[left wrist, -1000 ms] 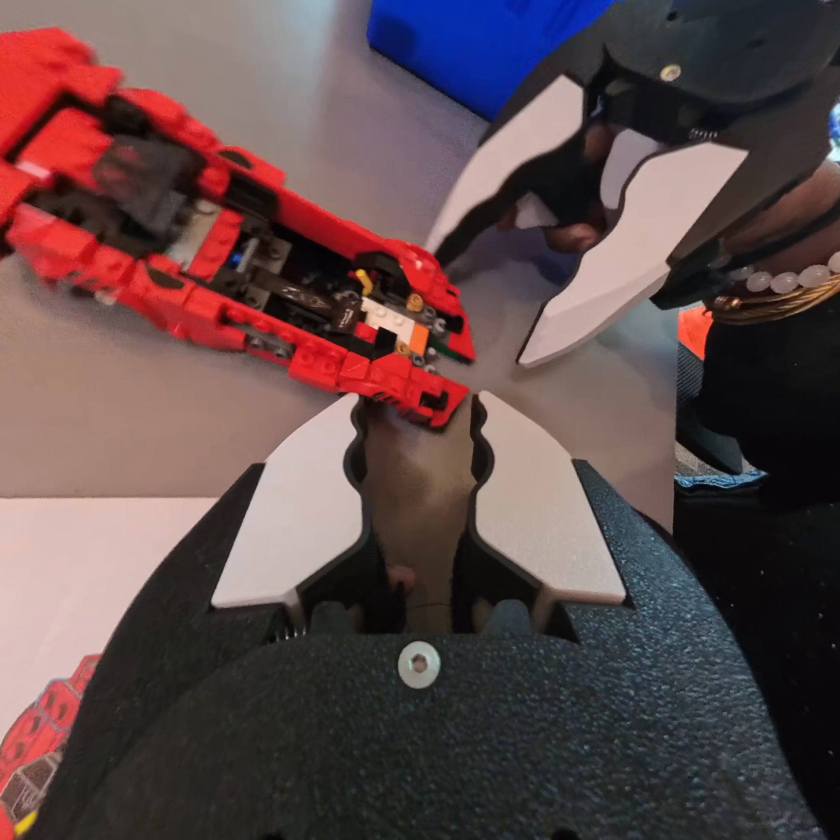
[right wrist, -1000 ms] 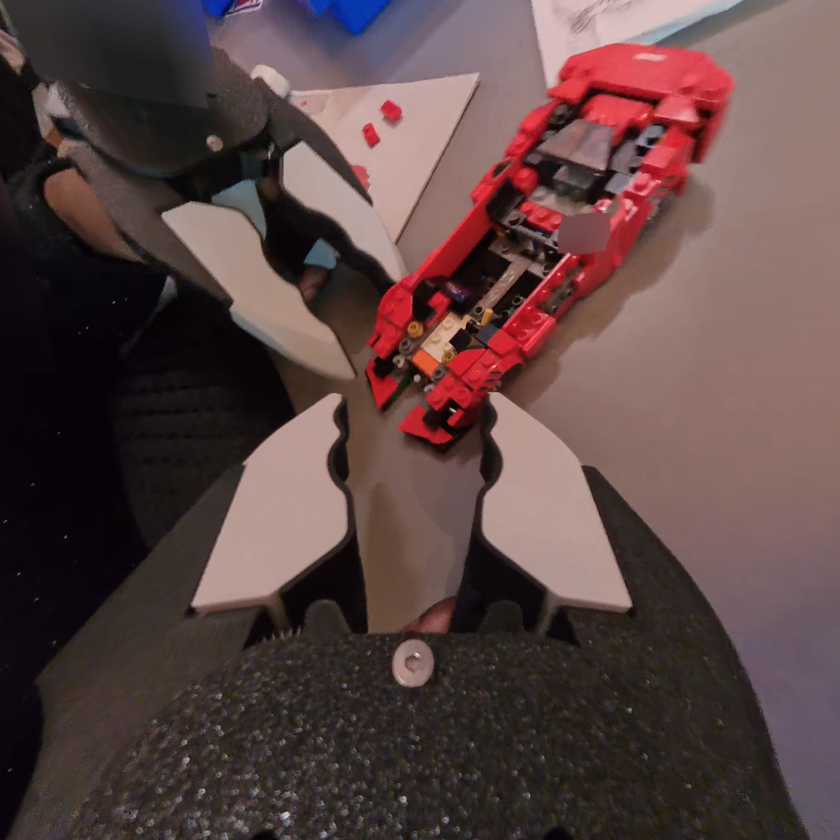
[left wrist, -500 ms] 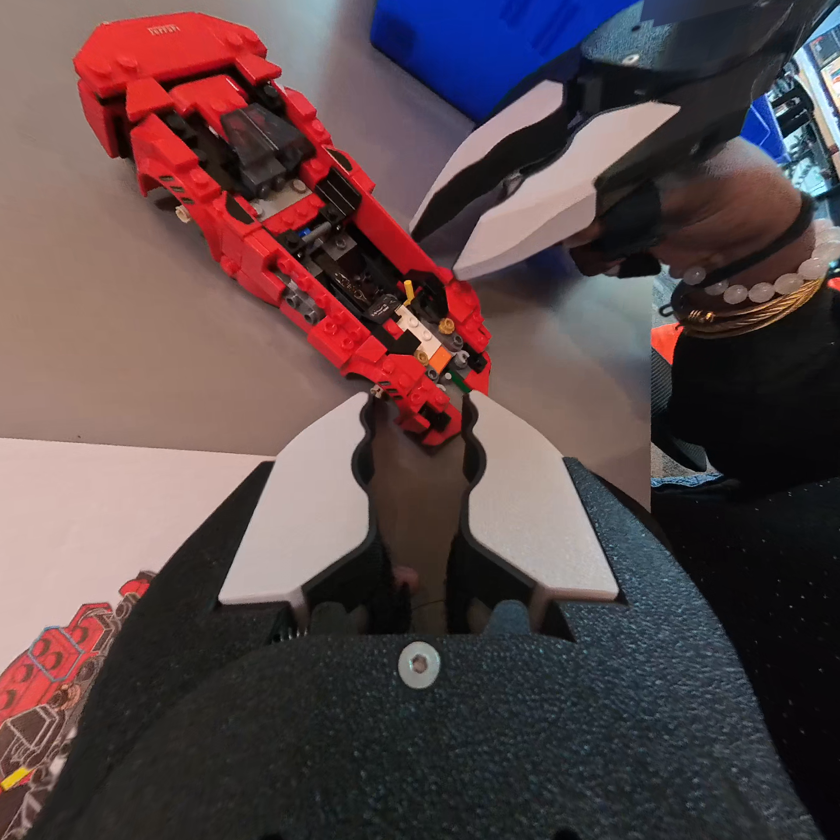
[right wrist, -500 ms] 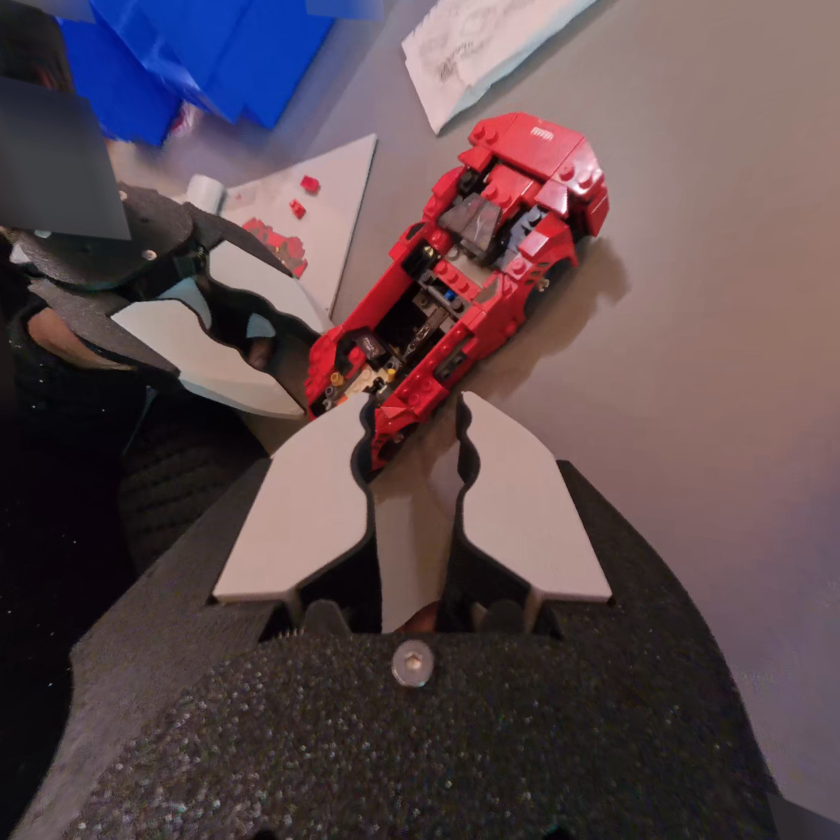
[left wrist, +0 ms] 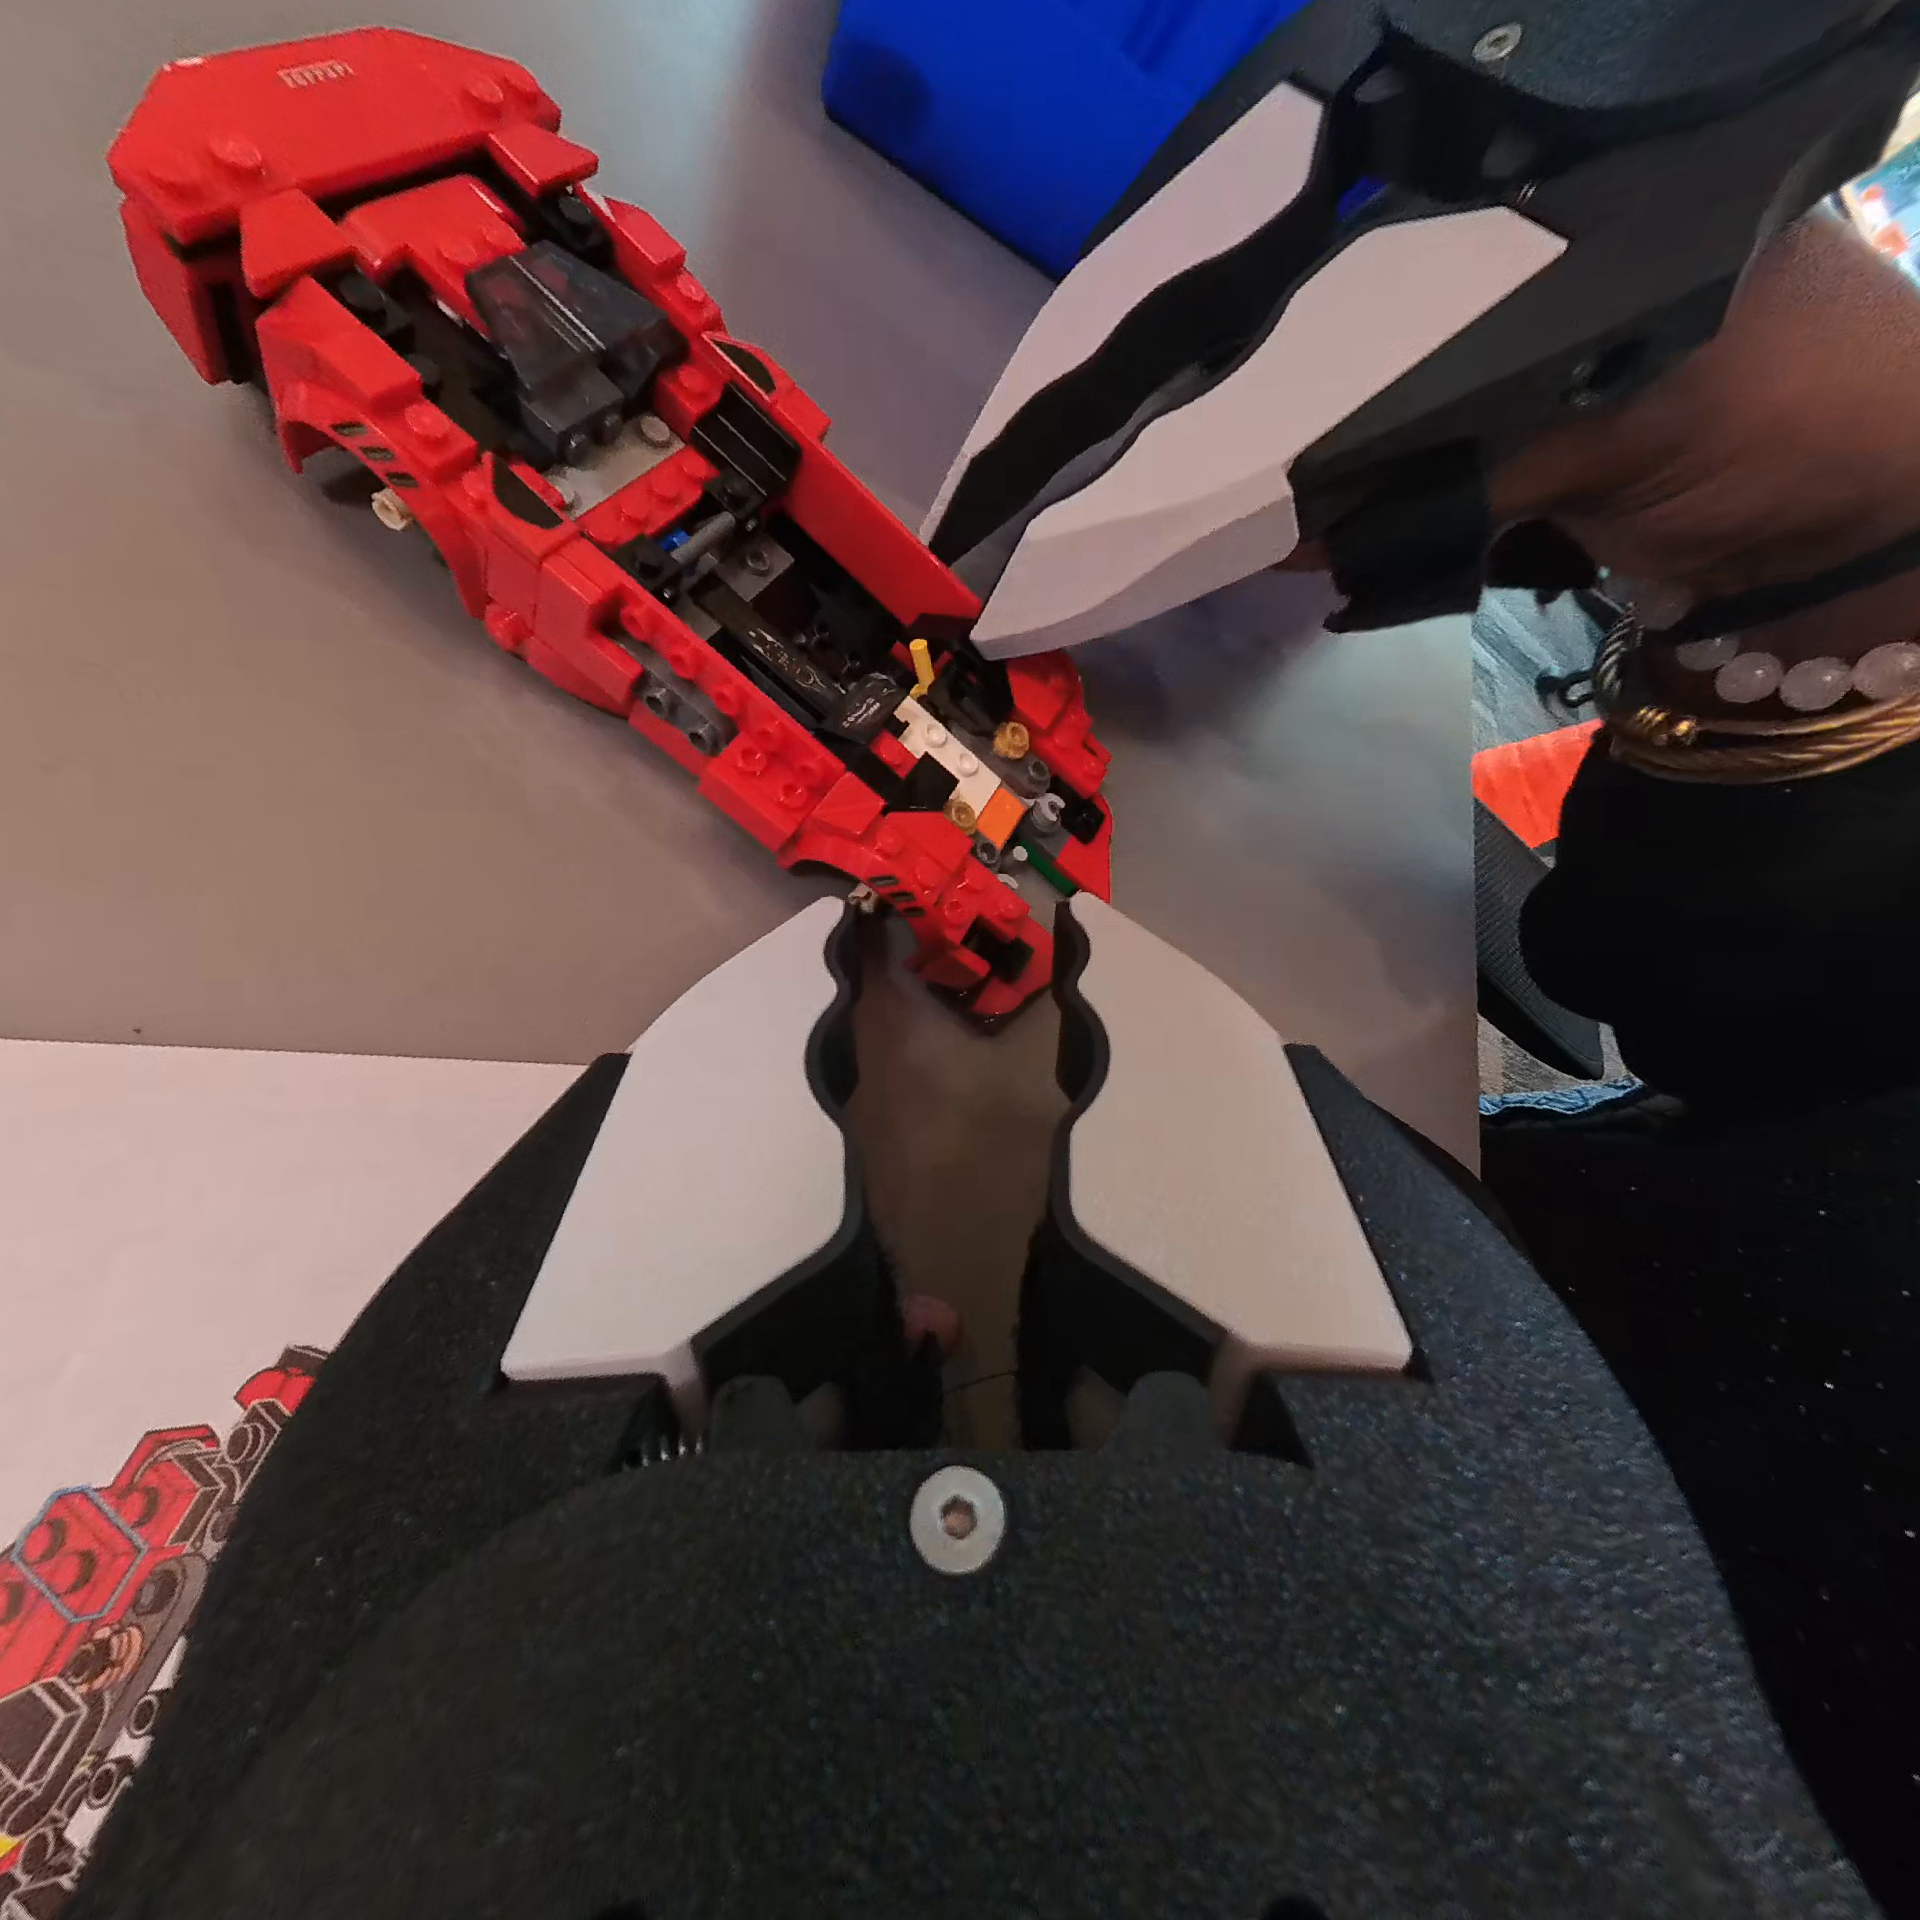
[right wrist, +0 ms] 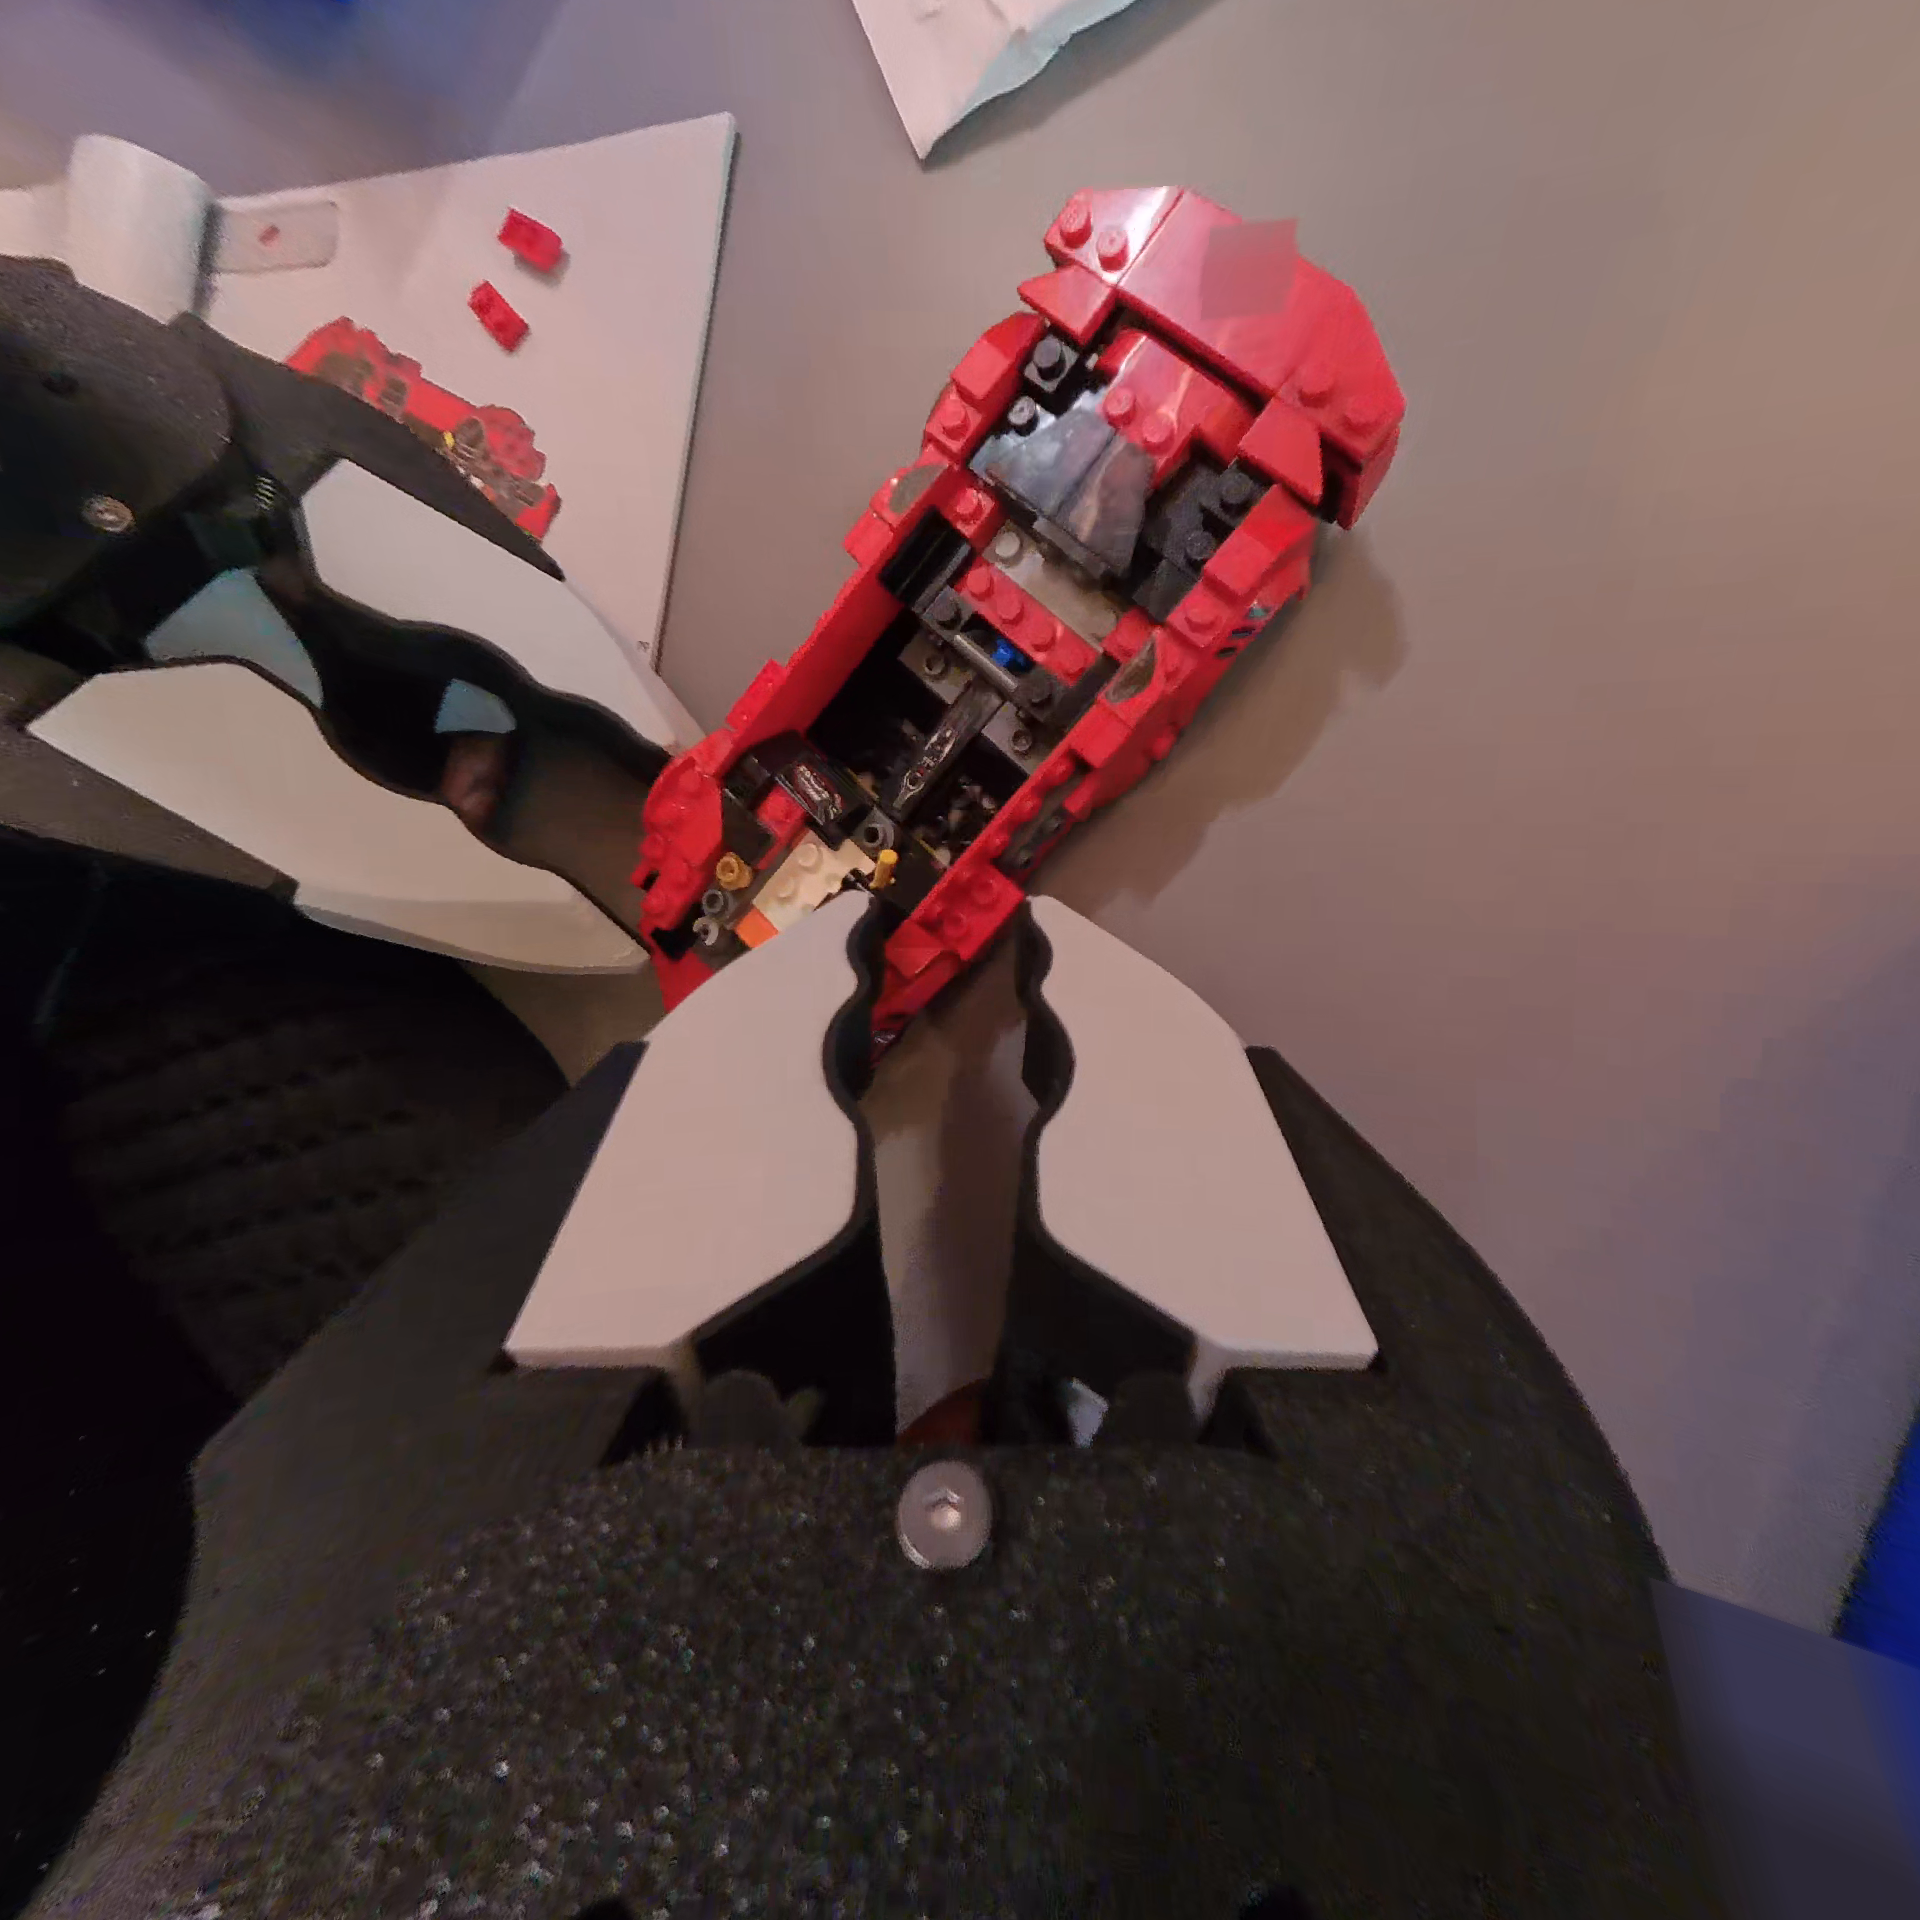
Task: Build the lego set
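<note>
car (left wrist: 613, 520) between booklet (left wrist: 208, 1195) and bin (left wrist: 1039, 114)

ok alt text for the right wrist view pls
A red lego car, top unfinished, lies on a grey table; the right gripper straddles its near corner. The left gripper touches its other side, and two loose red bricks sit on a booklet.

Red lego car (left wrist: 582, 488) on grey table (left wrist: 208, 831), left gripper (left wrist: 951, 914) fingers (left wrist: 717, 1132) straddling its corner

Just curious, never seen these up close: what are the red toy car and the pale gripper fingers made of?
The red studded brick car looks like hard glossy plastic: it shows sharp highlights on its flat tiles. The left gripper's pale grey fingers look matte, probably plastic, with black wavy liners, possibly rubber.
</note>
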`<state>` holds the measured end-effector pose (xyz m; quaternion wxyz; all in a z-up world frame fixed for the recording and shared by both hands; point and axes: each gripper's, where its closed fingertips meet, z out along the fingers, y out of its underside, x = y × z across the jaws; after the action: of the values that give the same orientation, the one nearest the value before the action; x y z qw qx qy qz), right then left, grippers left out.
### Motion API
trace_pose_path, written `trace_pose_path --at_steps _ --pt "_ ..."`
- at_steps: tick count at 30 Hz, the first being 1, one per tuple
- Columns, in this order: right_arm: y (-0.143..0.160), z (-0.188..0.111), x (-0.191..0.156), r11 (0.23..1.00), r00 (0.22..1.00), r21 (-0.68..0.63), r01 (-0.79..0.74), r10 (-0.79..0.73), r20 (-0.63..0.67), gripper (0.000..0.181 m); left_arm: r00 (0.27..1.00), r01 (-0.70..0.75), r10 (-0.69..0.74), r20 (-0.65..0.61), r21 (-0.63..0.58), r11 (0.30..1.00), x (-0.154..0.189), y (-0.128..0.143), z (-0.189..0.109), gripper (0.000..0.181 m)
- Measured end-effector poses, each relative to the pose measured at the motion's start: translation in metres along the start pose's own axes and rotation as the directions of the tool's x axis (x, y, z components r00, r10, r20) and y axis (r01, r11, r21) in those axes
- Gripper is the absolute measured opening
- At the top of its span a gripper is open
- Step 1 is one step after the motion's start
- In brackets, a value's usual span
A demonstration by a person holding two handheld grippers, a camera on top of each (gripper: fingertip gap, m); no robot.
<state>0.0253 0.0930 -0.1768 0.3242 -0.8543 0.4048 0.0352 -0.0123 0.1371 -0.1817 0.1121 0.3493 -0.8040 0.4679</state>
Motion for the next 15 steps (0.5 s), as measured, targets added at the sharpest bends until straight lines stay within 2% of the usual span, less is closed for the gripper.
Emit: trace_pose_path --at_steps 10,15 --pt "0.001 -0.0013 -0.0018 0.998 0.994 -0.046 0.047 -0.051 -0.098 0.022 1.0 0.0 0.0 -0.002 0.0 1.0 0.0004 0.0002 -0.0002 0.035" --pt "-0.0023 -0.0009 -0.001 0.998 0.993 -0.04 0.054 -0.058 -0.105 0.02 1.0 -0.002 0.002 -0.005 0.0 1.0 0.0011 0.0004 0.0004 0.034"
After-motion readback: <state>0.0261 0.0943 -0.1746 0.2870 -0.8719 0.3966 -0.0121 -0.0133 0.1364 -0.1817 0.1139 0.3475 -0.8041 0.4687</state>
